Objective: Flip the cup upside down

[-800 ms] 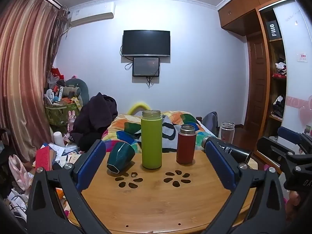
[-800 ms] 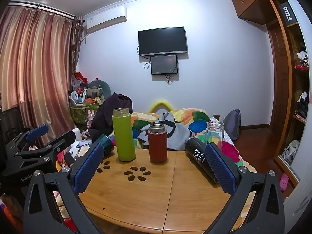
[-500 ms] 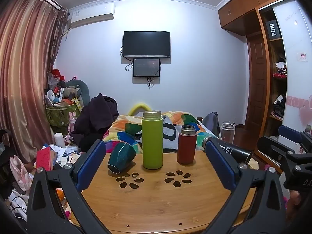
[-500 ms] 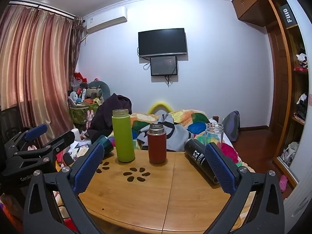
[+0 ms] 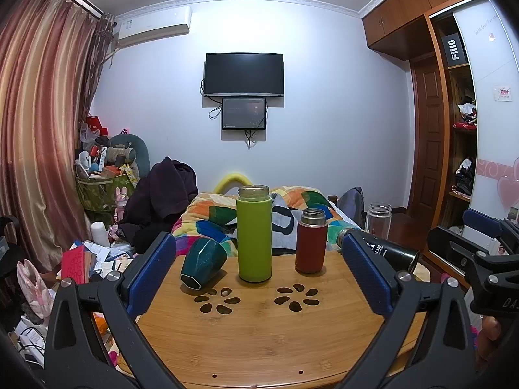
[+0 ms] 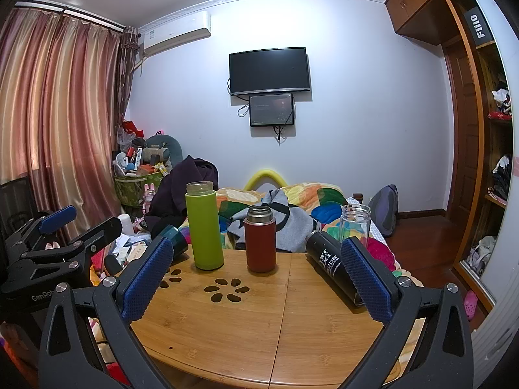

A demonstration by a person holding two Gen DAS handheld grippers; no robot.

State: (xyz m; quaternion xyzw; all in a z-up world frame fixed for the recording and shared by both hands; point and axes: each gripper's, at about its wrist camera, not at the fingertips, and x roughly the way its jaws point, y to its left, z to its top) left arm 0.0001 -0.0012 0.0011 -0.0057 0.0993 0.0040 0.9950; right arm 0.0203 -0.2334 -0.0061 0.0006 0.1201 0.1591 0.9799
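A dark teal faceted cup (image 5: 202, 262) lies on its side at the far left of the round wooden table (image 5: 259, 330), base toward me. It also shows in the right wrist view (image 6: 176, 241), partly hidden by a finger. My left gripper (image 5: 259, 272) is open and empty, held back from the cup. My right gripper (image 6: 256, 272) is open and empty. The right gripper shows at the right edge of the left wrist view (image 5: 470, 253); the left gripper shows at the left of the right wrist view (image 6: 55, 243).
On the table stand a tall green bottle (image 5: 254, 233), a red flask (image 5: 310, 241) and a clear glass jar (image 6: 353, 223); a black bottle (image 6: 331, 265) lies on its side at right. A bed with a colourful blanket (image 5: 292, 204) lies behind; clutter fills the floor at left.
Both views have risen very slightly; the table objects sit a little lower in frame. Nothing on the table has moved and both grippers stay open.
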